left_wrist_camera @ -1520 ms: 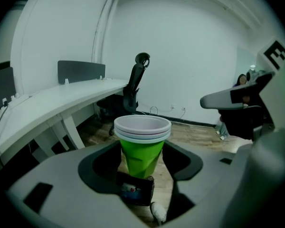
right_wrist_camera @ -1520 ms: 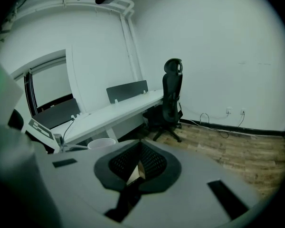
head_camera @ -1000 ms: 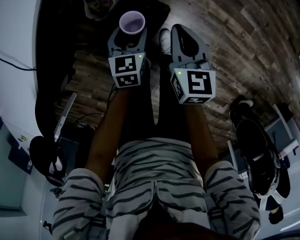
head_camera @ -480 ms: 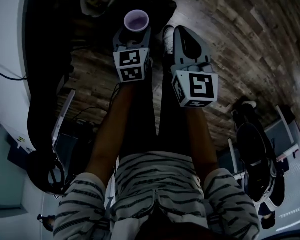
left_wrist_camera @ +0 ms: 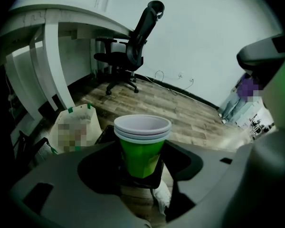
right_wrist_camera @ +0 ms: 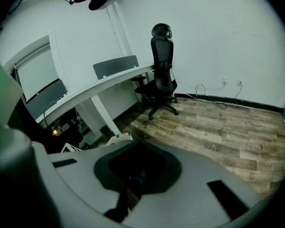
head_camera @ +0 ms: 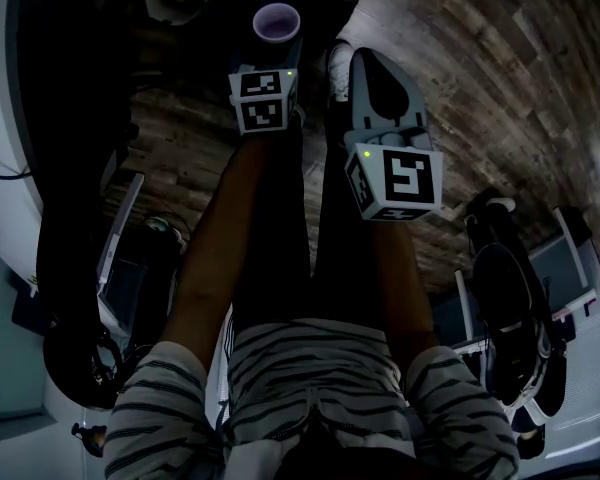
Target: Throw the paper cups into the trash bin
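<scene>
Wood floor (head_camera: 500, 68) lies dark under me. Both my arms reach out and point down, side by side. My left gripper (head_camera: 276, 50) holds its jaws wide around the green paper cups (left_wrist_camera: 141, 148), at top middle. My right gripper (head_camera: 372, 63) has its jaws together, with nothing in them.

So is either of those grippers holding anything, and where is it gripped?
The left gripper holds a nested stack of green paper cups upright, clamped around the lower body, rims above the jaws. The right gripper is empty.
</scene>
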### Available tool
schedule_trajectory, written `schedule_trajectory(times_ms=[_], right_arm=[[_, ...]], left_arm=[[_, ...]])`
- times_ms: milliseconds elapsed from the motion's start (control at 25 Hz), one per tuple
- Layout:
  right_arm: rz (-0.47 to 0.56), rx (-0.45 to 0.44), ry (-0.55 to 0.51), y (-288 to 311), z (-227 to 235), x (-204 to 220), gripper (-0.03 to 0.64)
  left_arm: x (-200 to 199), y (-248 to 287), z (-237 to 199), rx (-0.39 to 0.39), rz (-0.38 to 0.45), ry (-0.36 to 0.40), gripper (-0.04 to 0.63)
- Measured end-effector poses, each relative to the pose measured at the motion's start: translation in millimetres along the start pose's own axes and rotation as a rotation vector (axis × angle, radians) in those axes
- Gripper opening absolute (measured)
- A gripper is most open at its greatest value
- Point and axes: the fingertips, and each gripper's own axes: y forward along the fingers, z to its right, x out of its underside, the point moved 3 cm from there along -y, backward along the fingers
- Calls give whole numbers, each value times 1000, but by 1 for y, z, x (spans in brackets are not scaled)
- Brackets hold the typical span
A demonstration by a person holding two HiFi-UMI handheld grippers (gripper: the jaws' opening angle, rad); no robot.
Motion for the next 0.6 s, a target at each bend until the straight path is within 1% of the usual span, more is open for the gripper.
schedule_trajectory(times_ms=[120, 320, 480, 600], right_arm=[[-6, 2, 5, 0, 2, 8, 18], [-14, 10, 5, 3, 5, 17, 18], [-23, 10, 8, 7, 9, 23, 18], [-20, 5, 8, 8, 7, 28, 18]], left_arm=[[9, 17, -3, 9, -21, 18, 290], [26, 38, -9, 25, -58, 17, 290], [39, 59, -12, 28, -89, 36, 290], [50, 74, -17, 27, -112, 34, 290]])
